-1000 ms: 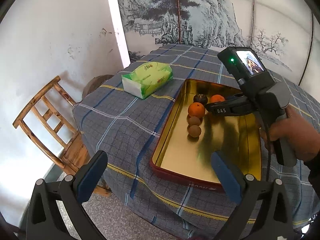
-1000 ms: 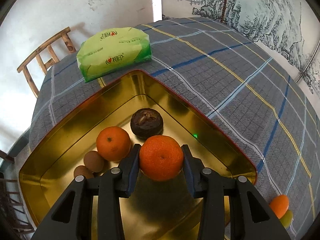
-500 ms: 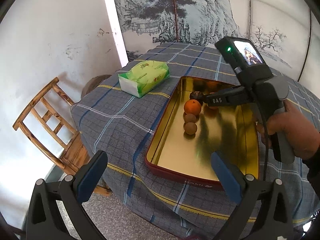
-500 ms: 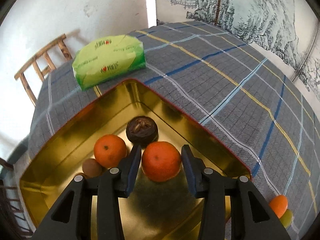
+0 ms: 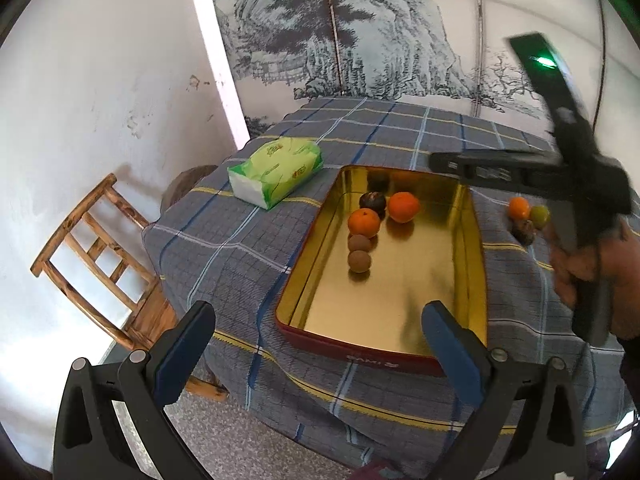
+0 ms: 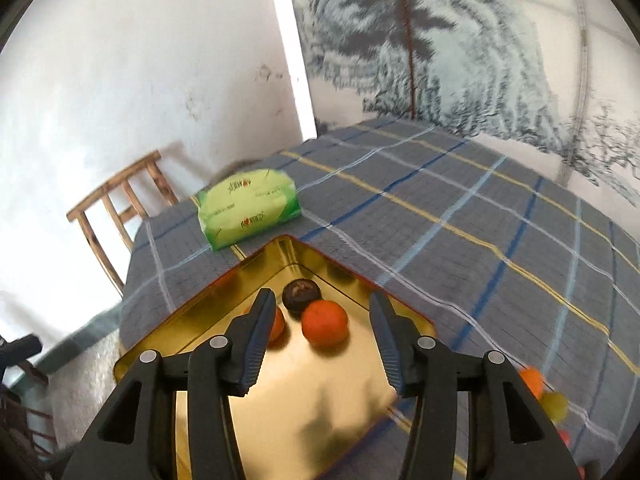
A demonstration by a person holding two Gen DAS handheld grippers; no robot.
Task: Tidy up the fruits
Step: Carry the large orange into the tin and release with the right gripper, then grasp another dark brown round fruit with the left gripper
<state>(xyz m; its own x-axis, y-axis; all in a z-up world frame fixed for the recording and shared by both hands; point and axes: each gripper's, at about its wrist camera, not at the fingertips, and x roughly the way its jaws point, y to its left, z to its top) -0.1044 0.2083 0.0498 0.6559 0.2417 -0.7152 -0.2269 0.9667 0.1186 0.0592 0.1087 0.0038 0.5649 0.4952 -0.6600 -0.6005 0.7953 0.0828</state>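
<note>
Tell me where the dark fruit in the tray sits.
In the left wrist view, the dark fruit lies near the gold tray's far end, between two oranges.

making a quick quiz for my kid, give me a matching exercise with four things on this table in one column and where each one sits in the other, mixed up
Things:
1. dark round fruit
2. tissue pack
3. yellow-green fruit
4. two small brown fruits

Places:
A. on the cloth, outside the tray, beside a small orange
B. in the tray, at the far end between the two oranges
C. in the tray, in a row nearer the camera than the left orange
D. on the cloth near the table's far left corner

Pairs: 1-B, 2-D, 3-A, 4-C
</note>
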